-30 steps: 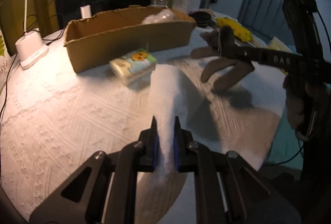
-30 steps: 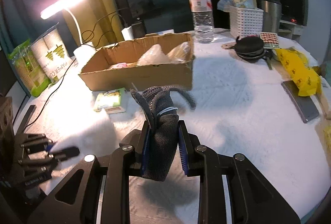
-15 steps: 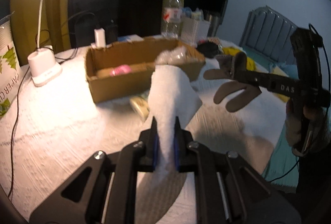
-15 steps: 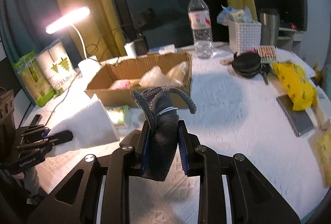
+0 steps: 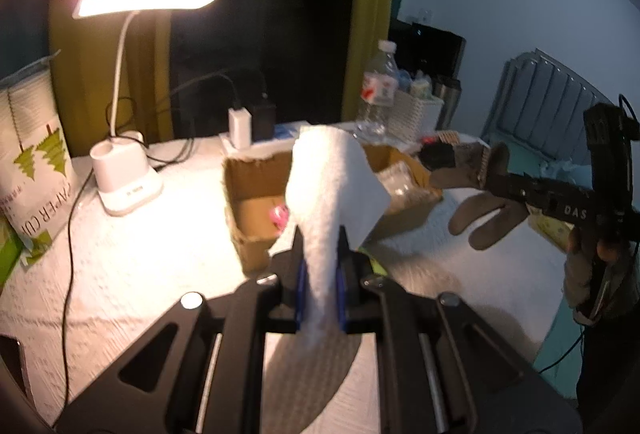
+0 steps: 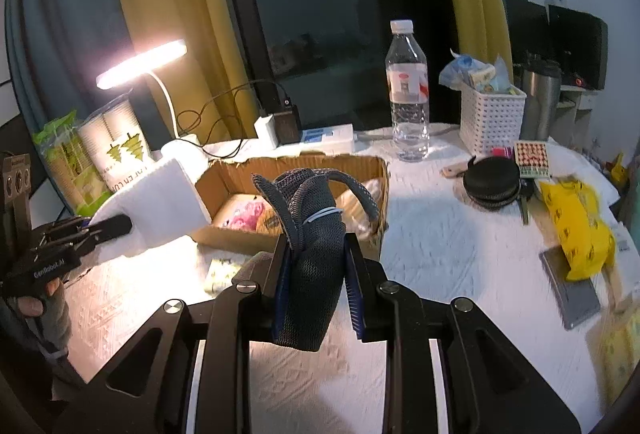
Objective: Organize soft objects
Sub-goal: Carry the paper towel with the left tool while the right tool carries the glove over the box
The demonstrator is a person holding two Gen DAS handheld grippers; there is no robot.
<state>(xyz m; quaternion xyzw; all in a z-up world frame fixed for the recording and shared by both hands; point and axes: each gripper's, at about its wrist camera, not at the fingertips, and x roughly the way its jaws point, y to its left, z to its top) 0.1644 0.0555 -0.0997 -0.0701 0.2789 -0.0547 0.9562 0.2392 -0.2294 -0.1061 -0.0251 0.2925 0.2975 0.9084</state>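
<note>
My left gripper point(image 5: 319, 246) is shut on a white foam sheet point(image 5: 332, 185) and holds it in the air in front of the open cardboard box point(image 5: 256, 201). The sheet also shows in the right wrist view point(image 6: 160, 201), with the left gripper point(image 6: 108, 226) beside the box point(image 6: 296, 169). My right gripper point(image 6: 314, 262) is shut on a grey knit glove point(image 6: 312, 234), held above the table near the box's front. The glove shows in the left wrist view point(image 5: 480, 209) too. The box holds a pink item point(image 6: 244, 211) and clear plastic bags point(image 5: 396, 181).
A lit desk lamp point(image 5: 124, 169), a paper-cup pack point(image 6: 112, 149), a water bottle point(image 6: 408, 93), a white basket point(image 6: 490, 113), a black round case point(image 6: 492, 181), a yellow bag point(image 6: 576, 230) and a small green-yellow packet point(image 6: 218, 270) stand on the white tablecloth.
Both grippers have risen and moved toward the box. The foam sheet has lifted off the table and now hangs in front of the box; the glove stays clamped.
</note>
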